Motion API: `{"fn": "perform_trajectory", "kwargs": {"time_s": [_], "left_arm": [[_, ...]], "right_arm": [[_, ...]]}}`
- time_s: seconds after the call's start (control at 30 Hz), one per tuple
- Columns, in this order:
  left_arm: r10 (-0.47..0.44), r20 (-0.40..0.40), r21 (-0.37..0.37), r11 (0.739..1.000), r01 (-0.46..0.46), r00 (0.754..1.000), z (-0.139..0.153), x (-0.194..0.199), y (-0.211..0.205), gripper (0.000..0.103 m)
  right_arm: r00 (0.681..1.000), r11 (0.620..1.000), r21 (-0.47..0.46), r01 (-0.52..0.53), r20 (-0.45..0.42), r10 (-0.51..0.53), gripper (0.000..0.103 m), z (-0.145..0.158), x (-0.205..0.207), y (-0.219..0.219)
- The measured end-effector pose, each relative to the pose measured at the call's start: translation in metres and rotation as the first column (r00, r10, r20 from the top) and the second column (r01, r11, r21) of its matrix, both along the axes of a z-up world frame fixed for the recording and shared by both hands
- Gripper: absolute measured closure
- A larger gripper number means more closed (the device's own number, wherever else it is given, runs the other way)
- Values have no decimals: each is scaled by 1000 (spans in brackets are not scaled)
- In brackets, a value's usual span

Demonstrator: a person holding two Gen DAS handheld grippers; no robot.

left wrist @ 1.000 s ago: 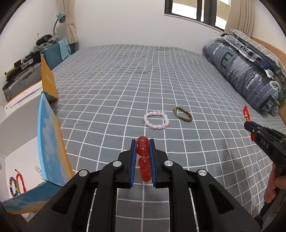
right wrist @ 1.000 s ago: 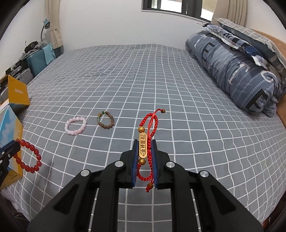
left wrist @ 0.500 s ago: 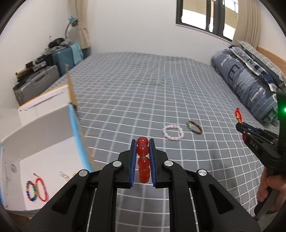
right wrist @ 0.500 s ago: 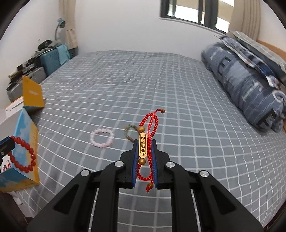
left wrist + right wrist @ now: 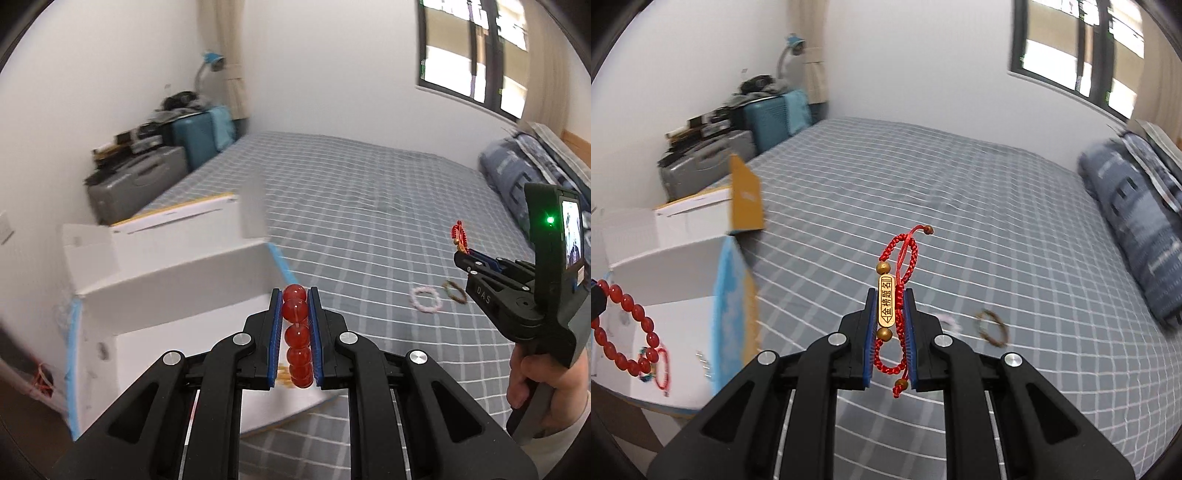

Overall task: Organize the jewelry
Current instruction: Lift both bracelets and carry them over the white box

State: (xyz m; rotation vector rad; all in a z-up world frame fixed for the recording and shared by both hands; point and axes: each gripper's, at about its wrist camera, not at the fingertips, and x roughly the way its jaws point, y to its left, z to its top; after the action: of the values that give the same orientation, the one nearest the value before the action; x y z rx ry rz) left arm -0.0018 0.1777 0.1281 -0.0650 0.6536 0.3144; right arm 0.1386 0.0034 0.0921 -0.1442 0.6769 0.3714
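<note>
left tongs (image 5: 295, 321): clenched on red bead bracelet (image 5: 296, 338), over open white box (image 5: 177, 295) at near-left bed edge
right tongs (image 5: 889, 328): clenched on red cord bracelet (image 5: 899, 291) with gold plate, above bedspread (image 5: 1015, 258), right of box
step tip: carry beads fully past box wall, lower inside, then release; cord bracelet after, not both at once
bracelets held: 2
bracelets on bed: 2, pink bead bracelet (image 5: 426, 299), brown bead bracelet (image 5: 455, 291), near right
in box: about 2 bracelets (image 5: 657, 363), blurred
boxes: 1

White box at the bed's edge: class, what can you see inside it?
Inside the white box lie a red cord bracelet, a multicoloured beaded one and a small pale item. The red bead bracelet, held in front, hides part of the floor.
</note>
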Motion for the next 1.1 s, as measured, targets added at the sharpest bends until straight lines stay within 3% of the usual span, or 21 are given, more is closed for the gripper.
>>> {"fn": "perform_trajectory", "kwargs": {"time_s": [0.2,0.53,0.77,1.1], "left_arm": [[120,-11,3,993,-120,993,5,-28,55,90],[288,-105,-37,955,-293,952,-33,-52,132,90],[297,-184,-76,946,-315,937,-64,-47,152,90],[285,-276,-113,939,-325,918,-100,-36,161,90]], "right_arm": [[994,994,18,-105,-6,105,90,7,-17,66],[968,968,8,-251,-26,251,90,-4,-52,142],[938,942,-28,-335,-101,331,90,-27,-65,172],[913,935,-52,-352,-238,331,90,-67,-57,188]]}}
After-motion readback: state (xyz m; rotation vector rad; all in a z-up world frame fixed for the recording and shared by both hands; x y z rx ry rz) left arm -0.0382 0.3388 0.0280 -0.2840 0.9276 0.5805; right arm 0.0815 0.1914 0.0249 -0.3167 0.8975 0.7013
